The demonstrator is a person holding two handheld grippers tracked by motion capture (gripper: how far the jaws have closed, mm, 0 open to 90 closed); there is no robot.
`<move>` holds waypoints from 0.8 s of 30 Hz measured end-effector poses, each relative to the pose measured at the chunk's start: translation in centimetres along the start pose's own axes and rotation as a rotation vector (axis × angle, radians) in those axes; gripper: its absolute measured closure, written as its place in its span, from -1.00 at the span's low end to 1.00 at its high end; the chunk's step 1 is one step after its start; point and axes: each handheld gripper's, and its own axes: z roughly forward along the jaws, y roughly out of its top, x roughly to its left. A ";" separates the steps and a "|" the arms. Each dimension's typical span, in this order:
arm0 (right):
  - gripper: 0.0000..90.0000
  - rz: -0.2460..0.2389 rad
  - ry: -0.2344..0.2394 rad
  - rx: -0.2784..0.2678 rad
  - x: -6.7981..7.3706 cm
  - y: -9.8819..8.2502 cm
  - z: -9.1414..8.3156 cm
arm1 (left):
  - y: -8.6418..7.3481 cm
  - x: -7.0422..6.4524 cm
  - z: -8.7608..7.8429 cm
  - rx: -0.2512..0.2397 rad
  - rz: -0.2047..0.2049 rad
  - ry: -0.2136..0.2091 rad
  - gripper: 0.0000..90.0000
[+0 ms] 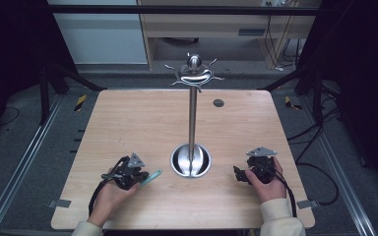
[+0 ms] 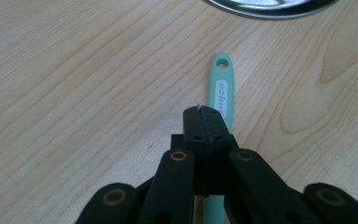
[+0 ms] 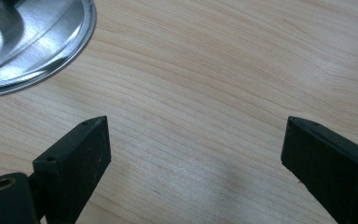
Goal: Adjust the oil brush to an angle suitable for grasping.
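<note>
A mint-green utensil handle with a hanging hole at its end lies on the wooden table, pointing towards the base of a metal stand. My left gripper sits over the handle with its jaws pressed together; the handle runs beneath them, and I cannot tell whether any of it is pinched. My right gripper rests to the right of the stand's base, open, with bare wood between its jaws.
The stand's thin pole rises from a round dish base to a ball with curved hooks at the top. A small dark grommet sits at the table's back right. Cables trail off the front edge.
</note>
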 end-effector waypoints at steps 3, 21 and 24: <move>-0.80 -0.006 -0.002 0.001 0.0 0.0 0.0 | 0.2 -0.1 -0.3 0.007 0.008 0.000 1.00; -0.80 0.002 -0.002 -0.001 -0.1 0.0 -0.1 | 0.5 -0.4 -6.4 0.256 0.047 0.052 0.58; -0.80 0.001 -0.006 -0.002 -0.2 0.0 -0.1 | 0.3 -0.4 -6.2 0.277 0.047 0.043 0.44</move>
